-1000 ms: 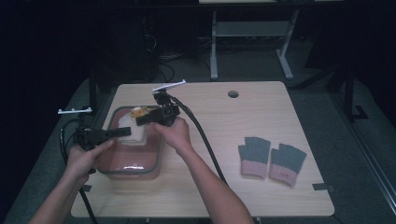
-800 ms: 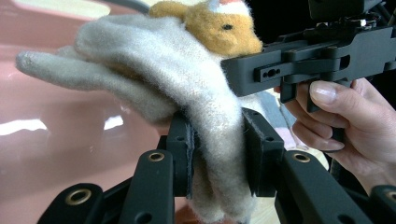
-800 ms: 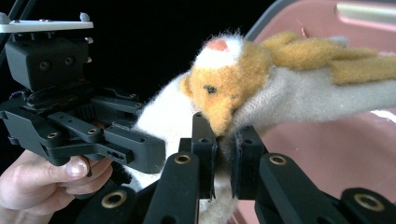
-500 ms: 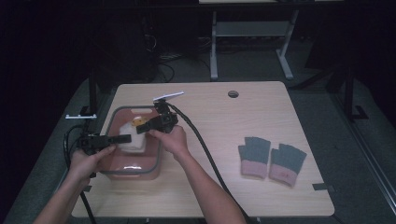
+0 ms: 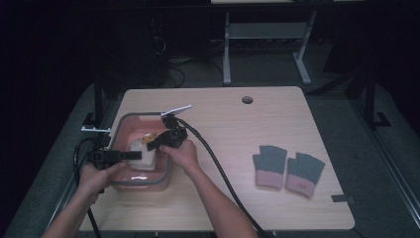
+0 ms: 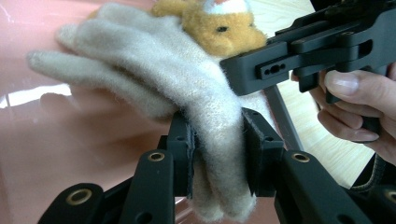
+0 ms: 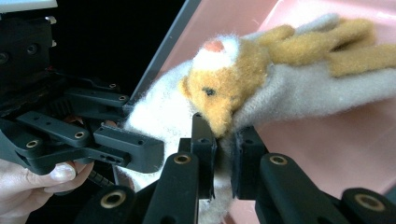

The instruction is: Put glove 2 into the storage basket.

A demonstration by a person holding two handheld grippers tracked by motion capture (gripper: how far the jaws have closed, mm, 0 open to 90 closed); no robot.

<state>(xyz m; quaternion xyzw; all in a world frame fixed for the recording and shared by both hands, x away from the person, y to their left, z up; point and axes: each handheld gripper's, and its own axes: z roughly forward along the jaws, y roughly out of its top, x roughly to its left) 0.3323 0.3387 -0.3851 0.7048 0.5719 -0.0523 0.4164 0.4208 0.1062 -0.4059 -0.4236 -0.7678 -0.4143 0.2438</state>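
A cream fuzzy glove (image 5: 141,157) with an orange plush animal face (image 6: 219,25) hangs low inside the pink bin (image 5: 166,174) at the table's left. My left gripper (image 5: 132,155) is shut on one end of the glove (image 6: 219,163), jaws pinching the fabric. My right gripper (image 5: 151,144) is shut on the glove (image 7: 299,88) just below the animal face (image 7: 219,93). The two grippers face each other closely; the right gripper (image 6: 303,51) appears in the left gripper view, and the left gripper (image 7: 93,135) in the right gripper view.
The bin has a grey rim and pink walls (image 6: 56,158). A pair of grey gloves with pink cuffs (image 5: 288,170) lies on the table's right half. A cable hole (image 5: 247,99) sits near the far edge. Cables trail from both grippers.
Both hands have sunk, carrying the glove down into the pink bin. The right gripper has come toward me and lower. Both grips on the glove are unchanged.
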